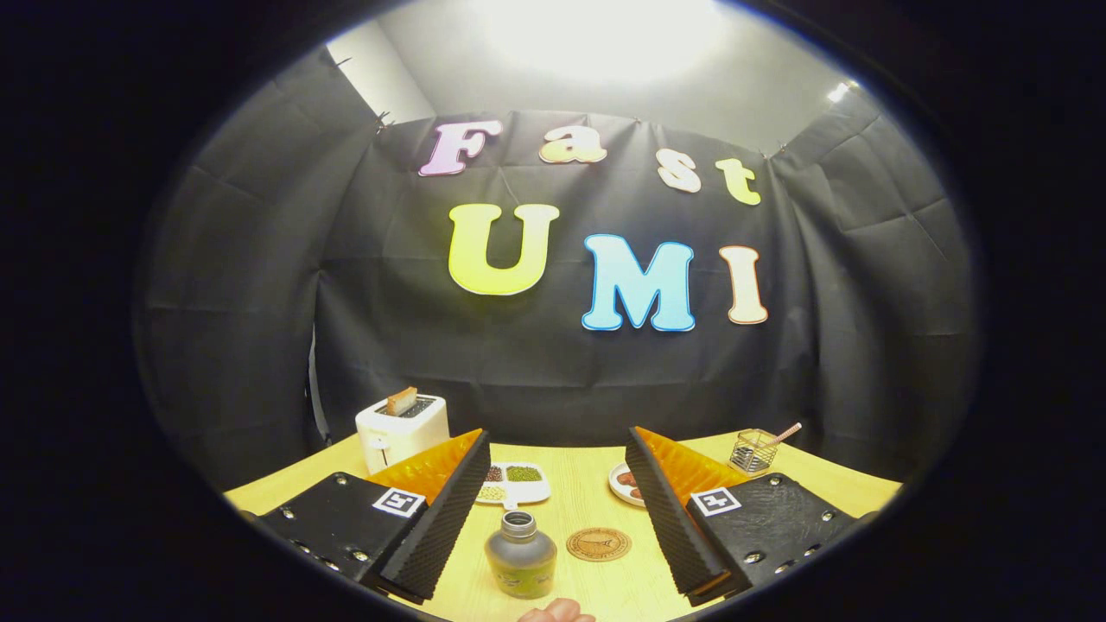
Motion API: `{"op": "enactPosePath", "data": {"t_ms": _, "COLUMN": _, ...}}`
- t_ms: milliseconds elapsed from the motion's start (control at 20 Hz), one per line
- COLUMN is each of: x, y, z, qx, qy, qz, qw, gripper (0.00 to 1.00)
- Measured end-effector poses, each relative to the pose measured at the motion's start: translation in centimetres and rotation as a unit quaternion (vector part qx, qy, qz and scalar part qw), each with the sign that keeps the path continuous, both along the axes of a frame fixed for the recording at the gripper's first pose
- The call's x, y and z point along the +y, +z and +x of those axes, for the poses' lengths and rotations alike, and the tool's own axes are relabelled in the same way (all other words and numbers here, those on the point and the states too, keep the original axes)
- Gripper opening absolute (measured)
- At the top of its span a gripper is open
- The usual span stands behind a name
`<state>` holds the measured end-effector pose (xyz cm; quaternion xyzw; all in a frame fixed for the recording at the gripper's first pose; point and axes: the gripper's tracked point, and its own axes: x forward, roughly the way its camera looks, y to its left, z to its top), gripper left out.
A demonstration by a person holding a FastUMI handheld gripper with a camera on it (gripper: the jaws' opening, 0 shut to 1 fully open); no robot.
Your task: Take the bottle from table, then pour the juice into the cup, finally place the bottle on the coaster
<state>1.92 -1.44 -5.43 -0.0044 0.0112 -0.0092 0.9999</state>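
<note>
Claw [553, 510]: fingers spread wide, gripping nothing. Bottle [520, 555]: upright on the tabletop [579, 484], uncapped, between the fingers. Coaster [599, 544]: just beside the bottle. Beyond: divided dish [512, 483], plate [624, 482], toaster [402, 432] with toast, wire basket [753, 449].

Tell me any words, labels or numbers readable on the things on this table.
None can be read.
Round brown coaster: printed emblem, too small to read.
Small clear bottle of greenish juice: dark band, blurred.
Open gripper: square black-and-white marker tags, patterns, not text.
</note>
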Motion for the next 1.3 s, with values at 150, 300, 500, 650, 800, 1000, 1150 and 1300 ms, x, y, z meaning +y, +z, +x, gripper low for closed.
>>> {"op": "enactPosePath", "data": {"t_ms": 150, "x": 0.4, "y": -1.6, "z": 0.6, "qx": 0.0, "qy": 0.0, "qz": -0.011, "qw": 1.0, "gripper": 0.97}}
{"op": "enactPosePath", "data": {"t_ms": 300, "x": 1.0, "y": -3.8, "z": 1.4, "qx": -0.005, "qy": 0.004, "qz": -0.008, "qw": 1.0, "gripper": 0.97}}
{"op": "enactPosePath", "data": {"t_ms": 500, "x": 1.7, "y": -7.0, "z": 2.0, "qx": 0.002, "qy": 0.014, "qz": 0.003, "qw": 1.0, "gripper": 0.97}}
{"op": "enactPosePath", "data": {"t_ms": 650, "x": 2.1, "y": -9.0, "z": 2.5, "qx": 0.007, "qy": 0.02, "qz": 0.001, "qw": 1.0, "gripper": 0.96}}
{"op": "enactPosePath", "data": {"t_ms": 800, "x": 2.2, "y": -11.2, "z": 2.9, "qx": 0.014, "qy": 0.021, "qz": -0.005, "qw": 1.0, "gripper": 0.97}}
{"op": "enactPosePath", "data": {"t_ms": 1000, "x": 2.7, "y": -13.5, "z": 3.5, "qx": 0.024, "qy": 0.032, "qz": 0.002, "qw": 0.999, "gripper": 0.97}}
{"op": "enactPosePath", "data": {"t_ms": 1150, "x": 2.9, "y": -14.8, "z": 3.8, "qx": 0.035, "qy": 0.035, "qz": -0.006, "qw": 0.999, "gripper": 0.97}}
{"op": "enactPosePath", "data": {"t_ms": 1300, "x": 3.1, "y": -15.9, "z": 4.1, "qx": 0.041, "qy": 0.036, "qz": -0.006, "qw": 0.998, "gripper": 0.97}}
